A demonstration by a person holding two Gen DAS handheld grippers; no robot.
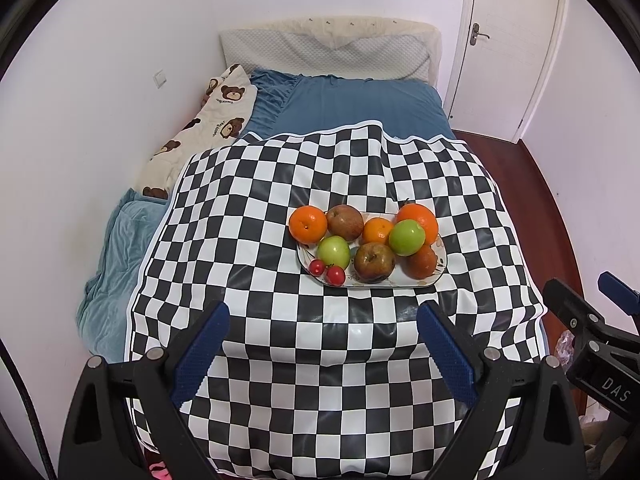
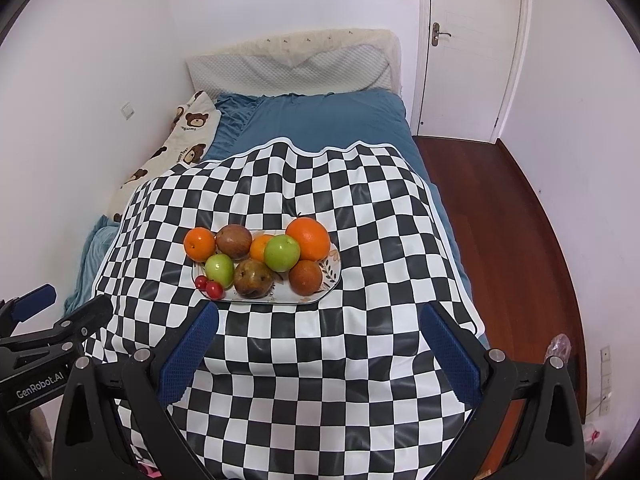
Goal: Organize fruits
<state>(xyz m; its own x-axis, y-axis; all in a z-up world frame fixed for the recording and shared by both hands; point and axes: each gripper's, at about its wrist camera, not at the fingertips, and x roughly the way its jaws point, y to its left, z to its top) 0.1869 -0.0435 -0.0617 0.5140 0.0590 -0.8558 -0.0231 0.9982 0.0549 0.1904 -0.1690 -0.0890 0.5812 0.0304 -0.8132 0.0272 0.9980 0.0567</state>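
Note:
A white patterned plate (image 1: 440,254) (image 2: 332,268) sits on a checkered cloth (image 1: 320,328) (image 2: 304,344) and holds a pile of fruit. On it are oranges (image 1: 307,224) (image 2: 308,238), two green apples (image 1: 406,237) (image 2: 281,253), brownish apples (image 1: 374,262) (image 2: 253,279) and small red cherries (image 1: 335,275) (image 2: 214,290). My left gripper (image 1: 323,314) hangs open in front of the plate, nothing between its fingers. My right gripper (image 2: 319,314) is open too, just short of the plate's near rim. Each gripper shows at the other view's edge.
The cloth covers the foot of a bed with a blue sheet (image 1: 352,104) (image 2: 320,120), a bear-print quilt (image 1: 200,136) by the left wall and a pillow (image 1: 328,54). Wooden floor (image 2: 500,208) and a white door (image 2: 472,40) lie to the right.

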